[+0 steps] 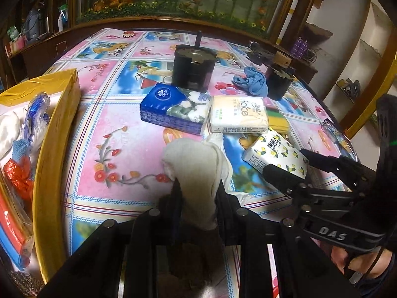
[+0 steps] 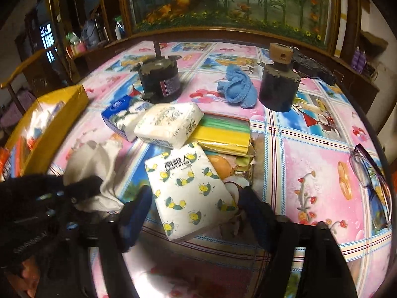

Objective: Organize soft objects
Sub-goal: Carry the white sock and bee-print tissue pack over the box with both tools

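Observation:
A white cloth (image 1: 196, 164) hangs bunched between the fingers of my left gripper (image 1: 197, 186), which is shut on it just above the tablecloth; the same cloth (image 2: 91, 161) shows at the left of the right wrist view. A lemon-printed tissue pack (image 2: 188, 193) lies tilted on the table between the fingers of my right gripper (image 2: 196, 201). Its jaws straddle the pack's long sides, with a sliver of gap at the right one. Further back lie a blue tissue pack (image 1: 171, 109), a white tissue pack (image 1: 238, 114), a yellow-green sponge pack (image 2: 223, 131) and a blue cloth (image 2: 235, 89).
A gold box (image 1: 59, 114) at the left holds wrapped soft items. Two dark cylinders (image 1: 193, 69) (image 1: 279, 84) stand behind the packs. Glasses (image 2: 369, 171) lie near the right table edge. A hand (image 1: 359, 260) holds the right gripper.

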`<control>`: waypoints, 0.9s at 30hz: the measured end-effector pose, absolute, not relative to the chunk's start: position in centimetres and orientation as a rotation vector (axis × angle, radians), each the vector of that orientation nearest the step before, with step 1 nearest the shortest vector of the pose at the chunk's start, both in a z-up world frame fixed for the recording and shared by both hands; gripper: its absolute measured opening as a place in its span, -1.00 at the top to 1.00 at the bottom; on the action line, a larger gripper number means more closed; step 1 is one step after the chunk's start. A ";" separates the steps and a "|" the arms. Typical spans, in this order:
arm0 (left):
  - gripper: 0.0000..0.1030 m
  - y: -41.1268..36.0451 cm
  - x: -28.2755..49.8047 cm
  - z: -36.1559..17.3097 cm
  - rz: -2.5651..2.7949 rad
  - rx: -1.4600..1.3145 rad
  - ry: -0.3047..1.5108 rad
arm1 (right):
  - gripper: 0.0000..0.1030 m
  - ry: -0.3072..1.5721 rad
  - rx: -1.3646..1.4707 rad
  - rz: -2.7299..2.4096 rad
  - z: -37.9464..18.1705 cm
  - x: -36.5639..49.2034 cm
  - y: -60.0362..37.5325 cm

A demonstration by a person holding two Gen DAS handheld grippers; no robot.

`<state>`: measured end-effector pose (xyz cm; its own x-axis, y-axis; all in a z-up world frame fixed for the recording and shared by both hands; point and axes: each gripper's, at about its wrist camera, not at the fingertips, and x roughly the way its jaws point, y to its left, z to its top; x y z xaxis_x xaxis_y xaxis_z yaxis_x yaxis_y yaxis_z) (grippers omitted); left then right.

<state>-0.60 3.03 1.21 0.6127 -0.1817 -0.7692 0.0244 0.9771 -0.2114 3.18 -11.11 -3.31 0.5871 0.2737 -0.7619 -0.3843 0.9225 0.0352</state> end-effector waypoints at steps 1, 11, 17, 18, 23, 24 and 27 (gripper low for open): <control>0.55 3.0 -0.6 1.2 -0.119 -0.186 0.900 | -0.29 0.856 -0.140 0.383 -3.3 3.1 -11.1; 0.55 3.2 -1.6 2.5 -0.125 -0.193 0.795 | -0.27 0.685 -0.010 0.451 0.2 1.7 -12.4; 0.55 3.0 -2.0 3.1 -0.116 -0.175 0.766 | -0.27 0.649 0.076 0.431 1.1 1.8 -13.9; 0.55 2.9 -2.1 3.1 -0.114 -0.170 0.764 | -0.27 0.647 0.081 0.428 1.1 1.8 -14.0; 0.55 2.3 -2.8 3.4 -0.112 -0.152 0.760 | -0.27 0.641 0.091 0.424 1.2 1.7 -14.1; 0.55 2.2 -2.9 3.5 -0.111 -0.148 0.759 | -0.27 0.642 0.094 0.424 1.3 1.7 -14.2; 0.55 2.0 -3.3 3.9 -0.109 -0.138 0.756 | -0.27 0.640 0.101 0.421 1.3 1.6 -14.3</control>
